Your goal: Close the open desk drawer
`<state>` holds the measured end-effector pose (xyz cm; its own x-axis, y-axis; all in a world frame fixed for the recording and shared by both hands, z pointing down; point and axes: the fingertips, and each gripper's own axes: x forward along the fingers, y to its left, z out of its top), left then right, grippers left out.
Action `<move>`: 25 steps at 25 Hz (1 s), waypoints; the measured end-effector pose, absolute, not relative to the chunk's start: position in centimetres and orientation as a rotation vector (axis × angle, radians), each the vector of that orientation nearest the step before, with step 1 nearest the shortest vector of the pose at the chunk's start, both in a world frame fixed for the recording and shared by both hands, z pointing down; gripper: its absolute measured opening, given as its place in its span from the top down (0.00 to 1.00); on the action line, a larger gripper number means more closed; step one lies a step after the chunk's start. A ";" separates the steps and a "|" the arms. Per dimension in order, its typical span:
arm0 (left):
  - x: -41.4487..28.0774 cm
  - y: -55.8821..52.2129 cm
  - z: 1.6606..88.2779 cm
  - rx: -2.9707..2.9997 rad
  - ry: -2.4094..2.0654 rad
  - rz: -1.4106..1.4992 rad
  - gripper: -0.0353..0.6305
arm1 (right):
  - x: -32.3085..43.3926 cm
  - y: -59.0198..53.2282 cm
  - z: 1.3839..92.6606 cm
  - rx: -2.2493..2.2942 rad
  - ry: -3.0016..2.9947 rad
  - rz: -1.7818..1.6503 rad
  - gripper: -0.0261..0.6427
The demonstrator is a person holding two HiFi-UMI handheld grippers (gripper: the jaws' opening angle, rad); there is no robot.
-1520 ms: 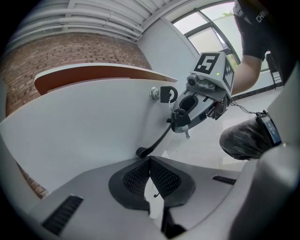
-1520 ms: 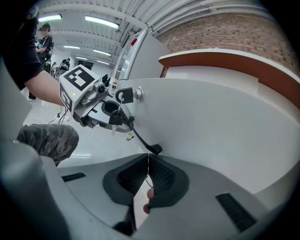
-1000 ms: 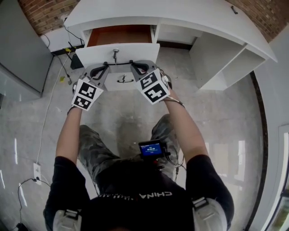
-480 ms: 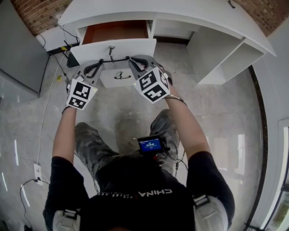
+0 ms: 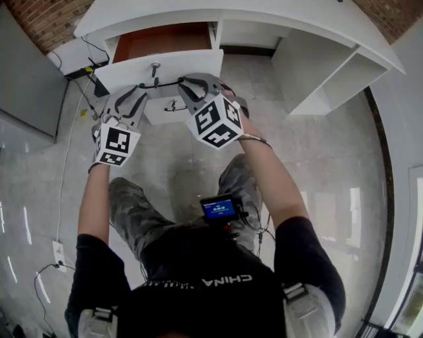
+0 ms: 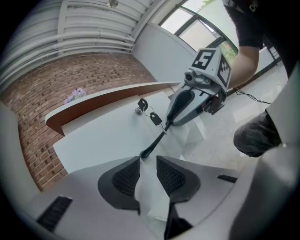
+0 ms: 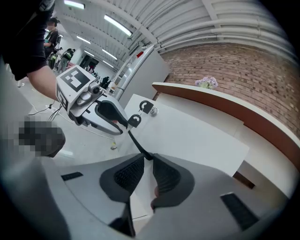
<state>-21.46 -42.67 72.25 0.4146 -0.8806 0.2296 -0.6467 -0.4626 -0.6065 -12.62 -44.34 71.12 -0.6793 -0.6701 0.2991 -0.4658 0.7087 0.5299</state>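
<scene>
The white desk [image 5: 297, 16] has its top left drawer [image 5: 192, 65] pulled out, with the brown inside [image 5: 162, 39] showing. A thin black handle [image 5: 160, 84] runs across the drawer front below a key [image 5: 154, 67] in the lock. My left gripper [image 5: 140, 87] is at the handle's left end and my right gripper [image 5: 180, 82] at its right end. In the left gripper view my left gripper [image 6: 148, 160] is nearly closed around the handle's end [image 6: 145, 151]. In the right gripper view the handle [image 7: 137, 143] runs into my right gripper [image 7: 147, 158], whose jaws pinch it.
A lower drawer front [image 5: 192, 113] with a small metal pull [image 5: 175, 105] sits under the grippers. Open white shelving [image 5: 317, 72] stands at the desk's right. Cables [image 5: 86, 99] and a grey panel [image 5: 26, 79] lie left. The person's knees [image 5: 132, 204] are near the desk.
Both grippers and the drawer front sit higher and further left in the head view, and the grippers tilt more steeply. They stay at the handle's ends. I cannot tell whether the drawer slid.
</scene>
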 end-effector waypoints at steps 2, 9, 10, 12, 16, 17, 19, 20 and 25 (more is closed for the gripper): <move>-21.6 -42.9 71.8 -2.250 1.318 -0.717 0.80 | -12.6 -44.5 71.1 0.860 -2.449 -0.559 0.86; -22.2 -44.3 71.5 -2.221 1.374 -0.725 0.86 | -12.8 -45.6 71.2 0.858 -2.466 -0.517 0.87; -22.2 -44.6 71.6 -2.227 1.380 -0.727 0.86 | -12.8 -45.9 71.2 0.861 -2.469 -0.505 0.87; -22.3 -45.2 71.6 -2.238 1.381 -0.737 0.86 | -12.9 -46.6 71.2 0.866 -2.475 -0.477 0.87; -22.8 -46.7 71.5 -2.265 1.391 -0.752 0.86 | -13.3 -48.1 71.3 0.859 -2.461 -0.448 0.86; -22.9 -47.2 71.5 -2.269 1.393 -0.755 0.86 | -13.4 -48.6 71.3 0.856 -2.452 -0.448 0.87; -23.1 -48.2 71.6 -2.277 1.400 -0.770 0.86 | -13.7 -49.5 71.3 0.847 -2.445 -0.438 0.87; -23.2 -48.6 71.6 -2.284 1.405 -0.777 0.86 | -13.8 -50.0 71.4 0.842 -2.445 -0.428 0.87; -23.5 -51.0 71.9 -2.319 1.414 -0.802 0.86 | -14.1 -52.5 71.7 0.846 -2.416 -0.394 0.86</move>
